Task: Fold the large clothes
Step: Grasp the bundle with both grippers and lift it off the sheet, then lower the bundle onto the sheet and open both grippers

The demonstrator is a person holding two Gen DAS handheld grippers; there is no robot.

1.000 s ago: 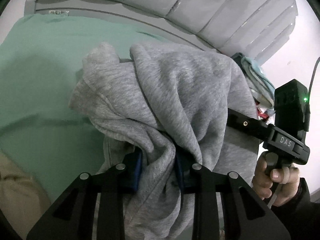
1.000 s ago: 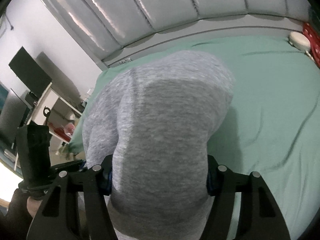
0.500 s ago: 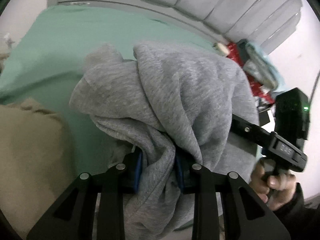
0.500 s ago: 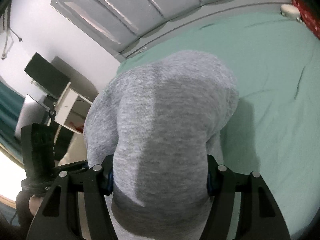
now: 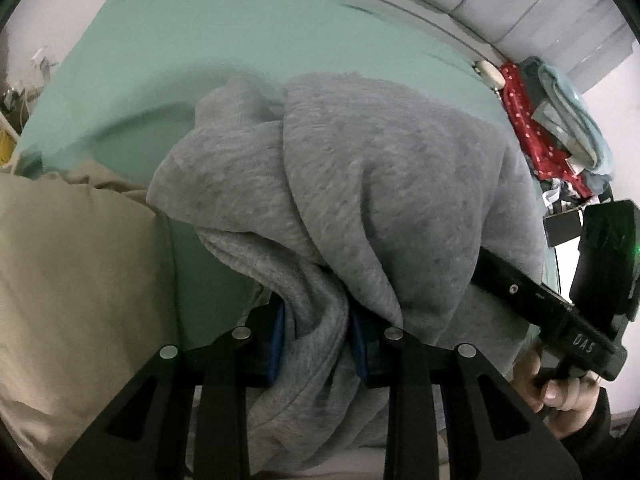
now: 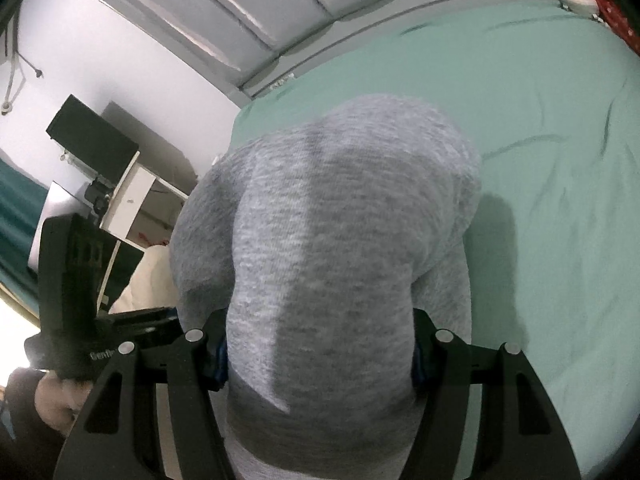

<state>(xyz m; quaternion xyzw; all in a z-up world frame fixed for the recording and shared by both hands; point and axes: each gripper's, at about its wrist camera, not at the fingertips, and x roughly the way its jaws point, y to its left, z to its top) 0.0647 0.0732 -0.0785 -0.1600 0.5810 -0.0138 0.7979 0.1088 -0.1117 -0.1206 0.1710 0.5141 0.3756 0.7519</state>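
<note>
Low in the centre of the left wrist view, your left gripper [image 5: 316, 344] is clamped on a narrow bunch of the grey sweatshirt [image 5: 360, 184], the blue pads [image 5: 277, 344] pressing the cloth from both sides. You hold only a gathered edge here, which is why the jaws stand fairly close together. At the lower right of that frame your right hand [image 5: 560, 392] grips the handle of the other tool, close alongside.

Low centre of the right wrist view, your right gripper [image 6: 318, 354] is closed on a much thicker roll of the same sweatshirt [image 6: 328, 216], so its jaws stand wide with cloth filling the whole gap. The garment mounds up in front of both cameras and hides its own far end, so you cannot tell from either view how much of it hangs free below.

Neither view shows the sweatshirt touching the green bed sheet [image 6: 540, 128], which spreads across the right and upper part of the right wrist frame. It appears to be carried above it. A tan cloth [image 5: 72, 280] lies at the left of the left wrist view, and a heap of other clothes [image 5: 560, 128] sits at the upper right, beside the padded headboard [image 6: 240, 20].

My judgement: with two grips so near each other, you are bringing the garment over the clear sheet to spread it flat before any fold is made.
</note>
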